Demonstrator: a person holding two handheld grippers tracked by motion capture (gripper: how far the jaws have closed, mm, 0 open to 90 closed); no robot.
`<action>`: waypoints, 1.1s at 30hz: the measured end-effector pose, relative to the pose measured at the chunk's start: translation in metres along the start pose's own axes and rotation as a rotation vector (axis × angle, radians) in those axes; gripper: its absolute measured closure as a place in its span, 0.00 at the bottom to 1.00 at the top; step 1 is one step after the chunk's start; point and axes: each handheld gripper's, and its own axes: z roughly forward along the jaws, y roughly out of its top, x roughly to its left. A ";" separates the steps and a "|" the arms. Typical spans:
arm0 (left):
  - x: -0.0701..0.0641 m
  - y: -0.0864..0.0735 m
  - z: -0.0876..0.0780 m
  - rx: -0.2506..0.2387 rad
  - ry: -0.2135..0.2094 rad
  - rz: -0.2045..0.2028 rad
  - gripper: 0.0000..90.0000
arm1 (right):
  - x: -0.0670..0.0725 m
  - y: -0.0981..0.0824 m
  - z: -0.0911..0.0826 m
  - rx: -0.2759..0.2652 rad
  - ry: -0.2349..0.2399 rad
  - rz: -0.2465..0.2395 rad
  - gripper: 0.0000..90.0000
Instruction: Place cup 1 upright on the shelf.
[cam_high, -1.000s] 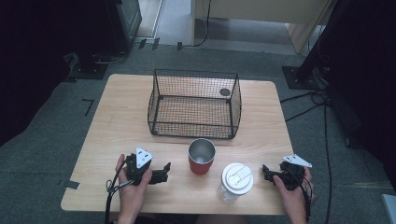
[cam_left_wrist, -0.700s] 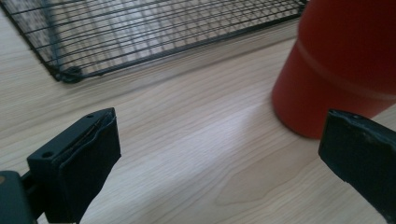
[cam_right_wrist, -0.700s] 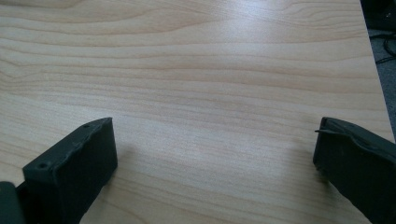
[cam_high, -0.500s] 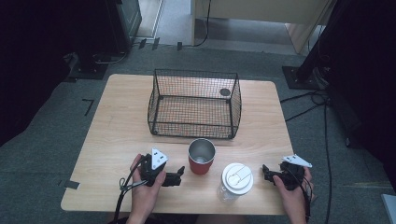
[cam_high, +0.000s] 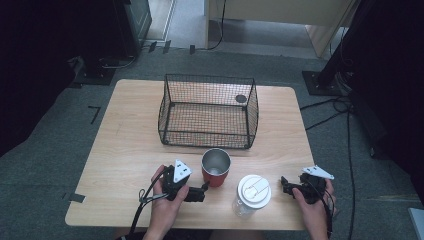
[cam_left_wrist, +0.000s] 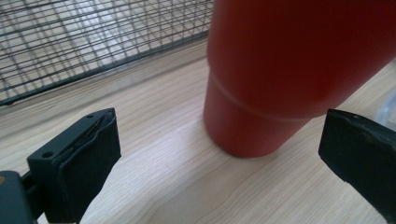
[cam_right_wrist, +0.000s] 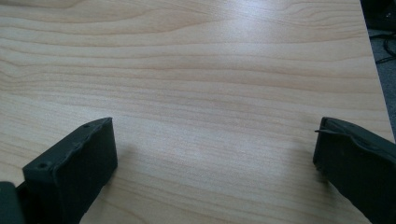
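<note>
Black pads on your left gripper (cam_high: 204, 190) stand wide apart, with nothing between them, and the red cup (cam_high: 216, 167) sits just ahead of that gap, upright on the wooden table (cam_high: 125, 150). In the left gripper view the cup's red wall (cam_left_wrist: 289, 74) rises ahead of the jaws, nearer the right-hand one (its foot rests on the wood just short of the gap, touching neither pad). Beyond the cup, further out from your left claw, runs the lower edge of the black wire basket (cam_left_wrist: 93, 46), standing on the table with its mesh side towards you; from above, the basket (cam_high: 207, 111) is open at the top and holds a small dark round thing (cam_high: 241, 99) near its far right corner. To the right of the cup, between your two claws, stands a clear container with a white lid (cam_high: 254, 191), close beside the cup, though whether they touch I cannot tell. Your right gripper (cam_high: 285, 186) lies low near the table's right front corner, pointing towards that lidded container but apart from it; its jaws are also spread wide, and the right gripper view shows bare wood grain (cam_right_wrist: 201, 93) between and ahead of them.
</note>
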 end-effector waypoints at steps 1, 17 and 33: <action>-0.001 0.001 0.000 -0.002 -0.002 0.003 0.00 | 0.000 0.000 0.000 0.000 0.000 0.000 0.00; -0.017 0.014 0.013 -0.012 -0.020 0.039 0.00 | 0.000 0.000 0.000 0.000 0.000 0.000 0.00; -0.029 0.018 0.031 -0.022 -0.023 0.052 0.00 | 0.000 0.000 0.000 0.000 0.000 0.000 0.00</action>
